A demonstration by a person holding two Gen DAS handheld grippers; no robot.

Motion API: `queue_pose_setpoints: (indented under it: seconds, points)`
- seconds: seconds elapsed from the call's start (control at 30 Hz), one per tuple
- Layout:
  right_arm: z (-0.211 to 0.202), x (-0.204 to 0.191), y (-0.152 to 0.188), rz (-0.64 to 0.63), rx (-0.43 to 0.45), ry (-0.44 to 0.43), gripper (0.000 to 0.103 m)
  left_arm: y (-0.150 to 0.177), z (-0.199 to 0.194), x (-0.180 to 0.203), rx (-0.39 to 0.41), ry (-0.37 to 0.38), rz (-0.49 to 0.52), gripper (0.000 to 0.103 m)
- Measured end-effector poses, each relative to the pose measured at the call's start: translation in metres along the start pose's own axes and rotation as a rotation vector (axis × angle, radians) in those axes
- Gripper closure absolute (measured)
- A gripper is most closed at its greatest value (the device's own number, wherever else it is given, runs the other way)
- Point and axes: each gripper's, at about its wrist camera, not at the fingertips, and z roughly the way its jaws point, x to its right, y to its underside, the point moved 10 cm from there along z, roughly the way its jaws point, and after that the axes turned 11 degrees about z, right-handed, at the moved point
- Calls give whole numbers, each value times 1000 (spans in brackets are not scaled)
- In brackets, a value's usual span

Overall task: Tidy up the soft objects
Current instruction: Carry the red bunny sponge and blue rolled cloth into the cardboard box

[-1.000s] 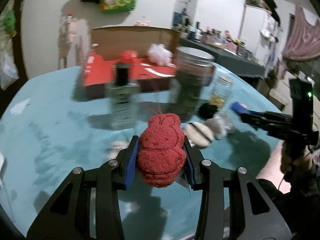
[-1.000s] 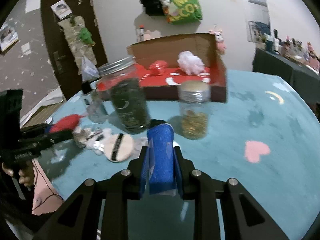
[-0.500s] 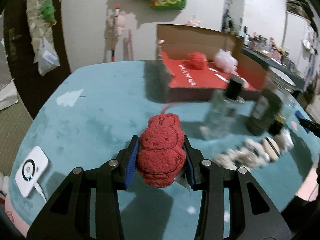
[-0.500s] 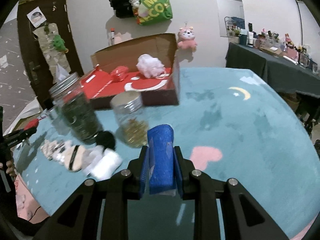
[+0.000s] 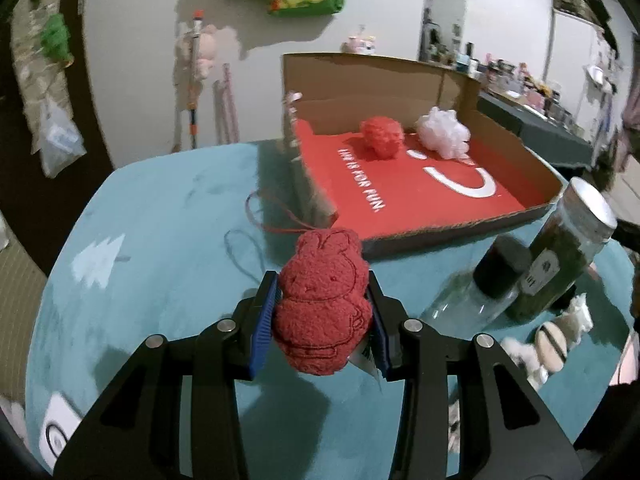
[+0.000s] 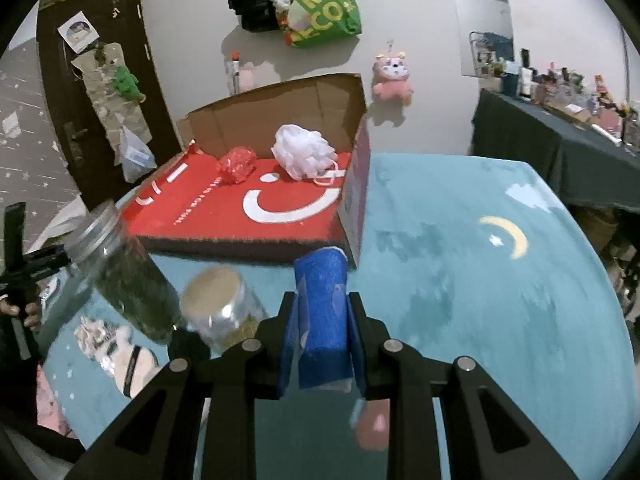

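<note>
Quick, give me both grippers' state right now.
Left gripper: shut on the red plush bunny.
Right gripper: shut on the blue foam roll.

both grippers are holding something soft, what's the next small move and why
Probably carry the red plush bunny, clamped in the left gripper, forward over the near wall of the cardboard box, then let go. The box already holds a red pom and a white puff. The blue sponge in the right gripper could follow.
</note>
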Motion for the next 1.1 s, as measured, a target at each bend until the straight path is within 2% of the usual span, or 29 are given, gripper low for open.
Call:
queue_pose_setpoints:
  seconds: [0.27,0.37,0.53,0.63,0.9,0.97,1.1]
  points:
    - [16,-21,-31,-45,-44,-99,77,-42,13,10,17,60,83,65]
    - [26,-32,-43,-80,-58,-106,77,-57,24,16,5,76,114,65]
    - [53,-47,-63,-139,-94,-76,77,-82,47,32,-18,105,167,65]
    - [75,-54,-72,-187,-138,-33,77,-91,68,41,-65,119,187,65]
    - [132,-48,-68,-271,-300,106,77,-90,111,51,-186,104,241,65]
    - [139,-47,-68,-311,-310,152,77,-87,119,52,-211,107,249,65]
    - [143,-45,-70,-329,-337,169,77,-81,133,51,-257,95,265,64]
